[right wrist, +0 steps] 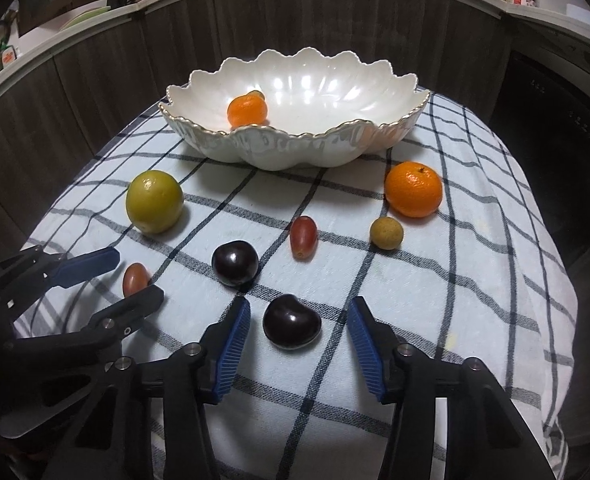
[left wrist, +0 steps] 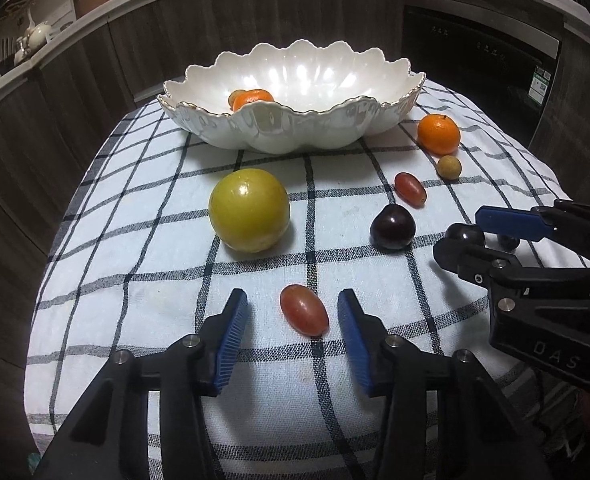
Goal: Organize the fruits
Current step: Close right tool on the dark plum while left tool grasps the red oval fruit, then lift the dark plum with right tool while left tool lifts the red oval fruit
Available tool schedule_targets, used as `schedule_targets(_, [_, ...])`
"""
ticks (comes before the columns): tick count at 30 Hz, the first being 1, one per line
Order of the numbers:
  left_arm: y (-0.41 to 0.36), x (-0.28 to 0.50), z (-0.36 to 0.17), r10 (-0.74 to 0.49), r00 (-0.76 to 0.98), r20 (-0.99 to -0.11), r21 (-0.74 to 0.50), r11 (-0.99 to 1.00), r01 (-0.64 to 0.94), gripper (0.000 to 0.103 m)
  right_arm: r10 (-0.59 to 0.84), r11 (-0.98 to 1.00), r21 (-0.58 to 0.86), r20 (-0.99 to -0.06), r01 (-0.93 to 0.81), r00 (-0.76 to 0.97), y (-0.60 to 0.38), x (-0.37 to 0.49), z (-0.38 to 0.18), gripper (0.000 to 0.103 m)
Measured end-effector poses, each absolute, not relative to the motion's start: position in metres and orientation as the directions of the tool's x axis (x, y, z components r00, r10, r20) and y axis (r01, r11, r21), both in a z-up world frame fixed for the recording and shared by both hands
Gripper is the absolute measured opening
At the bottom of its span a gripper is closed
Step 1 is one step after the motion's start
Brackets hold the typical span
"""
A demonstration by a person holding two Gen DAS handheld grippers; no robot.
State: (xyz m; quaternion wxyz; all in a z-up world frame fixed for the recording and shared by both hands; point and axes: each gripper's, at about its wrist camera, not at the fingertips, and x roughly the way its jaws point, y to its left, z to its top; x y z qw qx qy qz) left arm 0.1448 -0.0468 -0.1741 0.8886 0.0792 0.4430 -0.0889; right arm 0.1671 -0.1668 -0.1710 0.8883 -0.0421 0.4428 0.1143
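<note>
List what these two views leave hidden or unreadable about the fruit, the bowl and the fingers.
- Small brownish fruit in the bowl: both views, mostly hidden behind the mandarin; kind unclear.
- Dark plum at the right gripper: left wrist view, largely covered by its fingers.
- Bowl floor near the front: both views, blocked by the front rim.
- Red grape at the left gripper: right wrist view, lower part behind a finger.

A white cloth with dark checks (right wrist: 435, 280) is spread over the worktop; dark wood-grain cabinets (left wrist: 215, 20) and what may be a black oven (left wrist: 475, 52) are seen behind.
</note>
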Motion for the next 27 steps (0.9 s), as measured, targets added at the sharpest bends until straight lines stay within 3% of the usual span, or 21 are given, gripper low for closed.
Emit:
schedule_targets(5, [-0.0484,0.1443,-0.1744,-0.1,0.59,-0.801,0.054,0.97,0.238,0.032,0.171,0.969,0.032,-0.802,-0.245,0.572,-0.1658,0.168,-0.1749,0.045])
schedule_targets(10, [-0.0487,0.1439,-0.1745,-0.109,0.587,-0.802,0.048,0.968,0.244,0.025,0.175,0.969,0.041,-0.81,-0.243,0.56,-0.1671,0.1692,-0.1781,0.035])
schedule_targets(12, [-0.0493,0.1436,-0.1743,-0.108,0.588,-0.802,0.05,0.968,0.246,0.024,0.178,0.968,0.041,-0.808,-0.248,0.562,-0.1668,0.1688,-0.1783,0.031])
schedule_targets(27, [-0.0467,0.1416,-0.1669,-0.097,0.609,-0.787,0.06,0.971,0.232,0.023,0.178,0.968,0.036,-0.796,-0.248,0.579,-0.1653,0.1661,-0.1703,0.03])
